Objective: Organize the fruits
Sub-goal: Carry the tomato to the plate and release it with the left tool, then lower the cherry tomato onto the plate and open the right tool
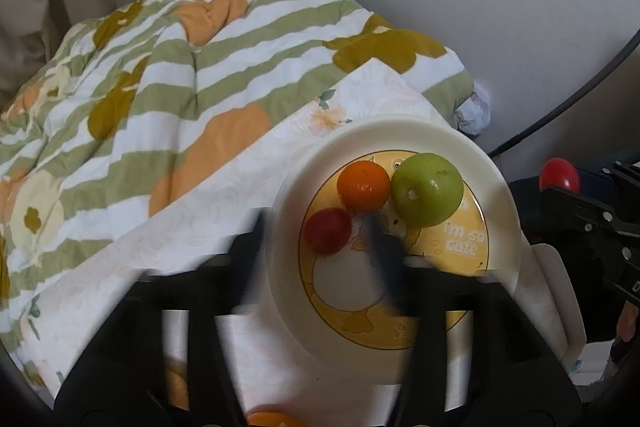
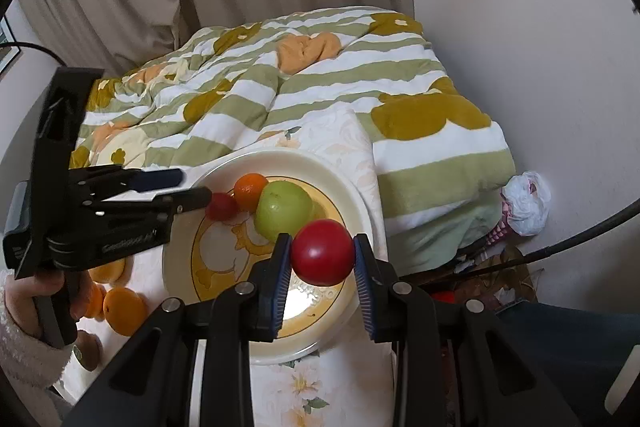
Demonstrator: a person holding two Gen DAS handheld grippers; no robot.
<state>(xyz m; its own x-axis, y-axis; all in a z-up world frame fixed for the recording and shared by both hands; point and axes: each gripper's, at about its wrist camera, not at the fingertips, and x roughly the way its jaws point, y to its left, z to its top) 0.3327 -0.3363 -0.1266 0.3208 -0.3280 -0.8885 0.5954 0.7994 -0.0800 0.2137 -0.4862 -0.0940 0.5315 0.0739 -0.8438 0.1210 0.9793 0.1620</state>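
A cream plate [image 1: 400, 131] [image 2: 280, 157] with a yellow cartoon print sits on a floral cloth. It holds an orange [image 1: 363, 185] [image 2: 250, 191], a green apple [image 1: 427, 189] [image 2: 283, 211] and a small red fruit [image 1: 328, 231] [image 2: 220, 206]. My left gripper [image 1: 316, 219] [image 2: 196, 185] is open. Its blurred fingers stand either side of the small red fruit without pressing it. My right gripper [image 2: 322, 247] is shut on a larger red fruit [image 2: 322, 253] [image 1: 559, 174], held above the plate's near right rim.
Loose oranges [image 2: 124, 309] and a brown fruit [image 2: 88, 347] lie on the cloth left of the plate. A striped green quilt [image 2: 280, 87] is heaped behind. A white plastic bag [image 2: 526, 203] and clutter lie by the wall at right. A hand in a fuzzy sleeve [image 2: 24, 347] holds the left gripper.
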